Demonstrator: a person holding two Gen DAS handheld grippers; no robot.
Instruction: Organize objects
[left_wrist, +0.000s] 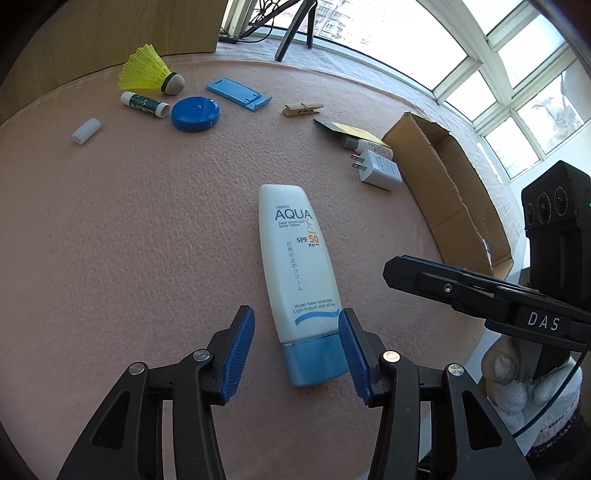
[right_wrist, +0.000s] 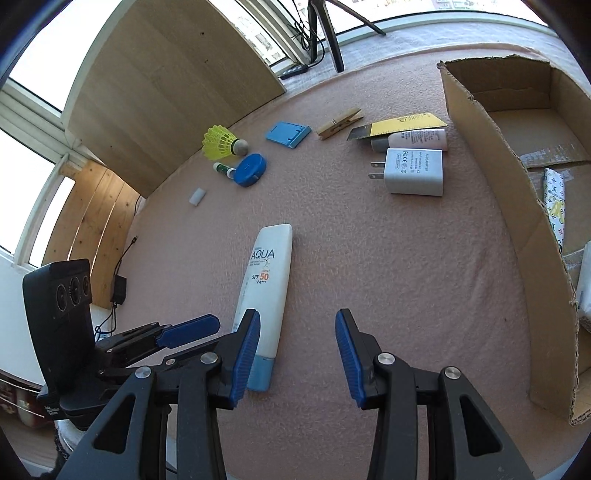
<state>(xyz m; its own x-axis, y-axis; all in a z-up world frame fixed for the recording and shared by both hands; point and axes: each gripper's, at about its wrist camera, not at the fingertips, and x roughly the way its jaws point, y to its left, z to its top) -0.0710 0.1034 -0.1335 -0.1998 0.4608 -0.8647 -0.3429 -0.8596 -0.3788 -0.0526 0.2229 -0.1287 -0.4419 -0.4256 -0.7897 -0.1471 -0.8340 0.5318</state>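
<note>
Now, left wrist view: left tool (left_wrist: 296, 349) spread, pads either side of sunscreen tube (left_wrist: 295, 273) lying at frame centre on pink bench (left_wrist: 147, 229), not pinching. Right wrist view: right tool (right_wrist: 297, 354) spread, empty; tube (right_wrist: 264, 295) left of centre, cardboard box (right_wrist: 498, 206) at right.

A desk (left_wrist: 129, 240) covered in pink textured cloth is strewn with a white sunscreen tube (left_wrist: 295, 273), a white plug adapter (left_wrist: 380, 170), a yellow shuttlecock (left_wrist: 147, 70) and an open cardboard box (left_wrist: 454, 195).

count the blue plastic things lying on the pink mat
2: a flat blue plastic phone stand beside the wooden clothespin, and a round blue plastic tape measure by the yellow shuttlecock. None looks hidden.
</note>
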